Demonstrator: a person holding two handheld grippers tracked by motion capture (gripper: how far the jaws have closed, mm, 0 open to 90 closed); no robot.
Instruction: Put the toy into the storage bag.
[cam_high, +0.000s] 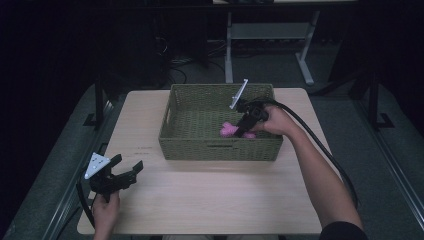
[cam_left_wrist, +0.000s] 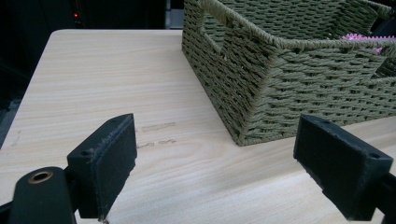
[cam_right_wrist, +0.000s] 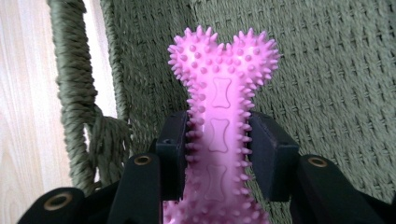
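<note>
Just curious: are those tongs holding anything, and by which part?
The right tongs clamp a pink spiky bone toy by its narrow middle; the left tongs hold nothing.

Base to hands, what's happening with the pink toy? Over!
Right tool shut on pink bone toy, inside woven basket. Left tool open over the table. Nothing in the way.

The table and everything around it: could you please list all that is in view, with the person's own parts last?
table: one, light wood, centre of the high view
basket: one, green woven, on the table's far half
bone toy: one, pink and spiky, inside the basket, clamped between the right gripper's jaws
desk frame: one, grey, on the floor behind the table
left gripper: one, black, jaws open, over the table's near left corner
right gripper: one, black, reaching down into the basket
hands: two, one on each gripper
</note>
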